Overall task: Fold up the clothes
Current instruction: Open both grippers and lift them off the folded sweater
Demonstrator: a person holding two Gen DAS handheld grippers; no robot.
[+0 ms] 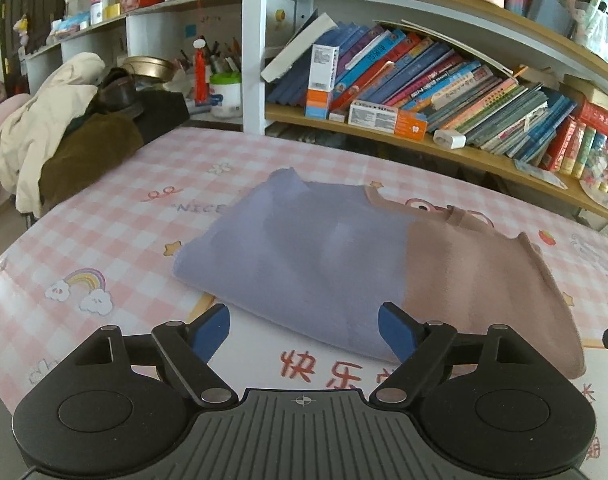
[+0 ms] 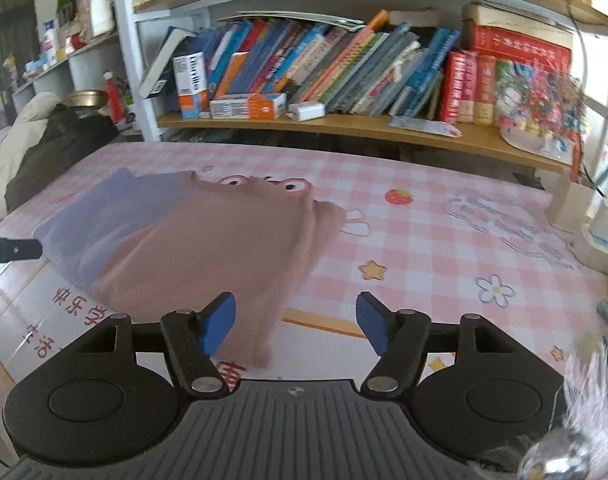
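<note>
our left gripper (image 1: pixel 304 330) and right gripper (image 2: pixel 296 322) both hold their blue-padded fingers (image 1: pixel 212 330) wide apart, empty. the lavender-and-tan knit garment (image 1: pixel 343 268) lies already folded on the pink checked table (image 1: pixel 104 216); we judge little remains. only the right view shows the table's bare strawberry-printed side beyond its tan edge.

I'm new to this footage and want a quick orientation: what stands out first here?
A two-tone garment, lavender on one side and brown on the other, lies folded flat on the pink checked tablecloth. Both tongs, left and right, are open just short of its near edge. Behind, a shelf of leaning books fills the background.
</note>
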